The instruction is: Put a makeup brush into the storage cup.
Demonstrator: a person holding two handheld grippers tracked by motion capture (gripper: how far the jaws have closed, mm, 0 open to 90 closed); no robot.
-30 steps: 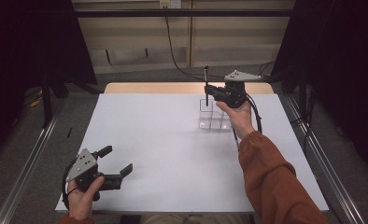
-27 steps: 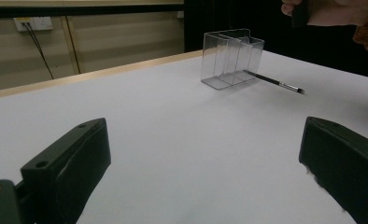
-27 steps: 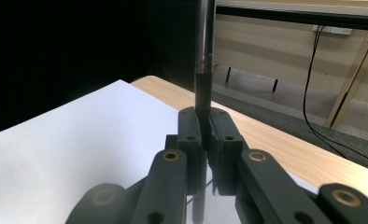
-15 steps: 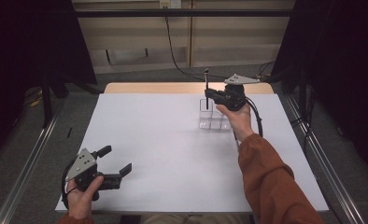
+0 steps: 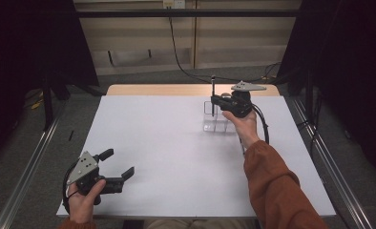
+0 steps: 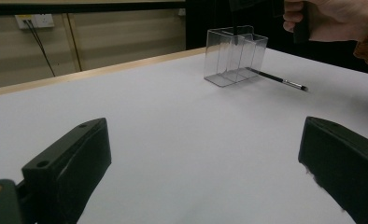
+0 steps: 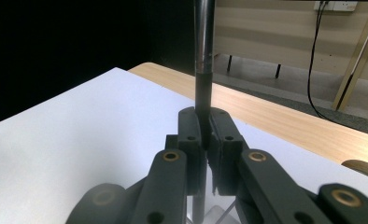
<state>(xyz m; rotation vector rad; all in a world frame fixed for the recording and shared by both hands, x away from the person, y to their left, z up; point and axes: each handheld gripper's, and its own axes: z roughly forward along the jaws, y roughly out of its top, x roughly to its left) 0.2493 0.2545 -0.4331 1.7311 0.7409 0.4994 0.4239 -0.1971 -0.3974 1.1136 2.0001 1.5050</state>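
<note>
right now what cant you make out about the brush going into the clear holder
- Lower end of the held brush: in the right gripper view the right gripper hides it.
- Its depth in the clear holder: too small in the high view; the left gripper view cuts the brush off at the top edge.
- Second brush on the table: its near end blurs behind the holder's wall.

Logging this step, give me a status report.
Right gripper shut on upright thin dark brush over clear plastic organizer. Left gripper open, idle. Nothing in the way.
</note>
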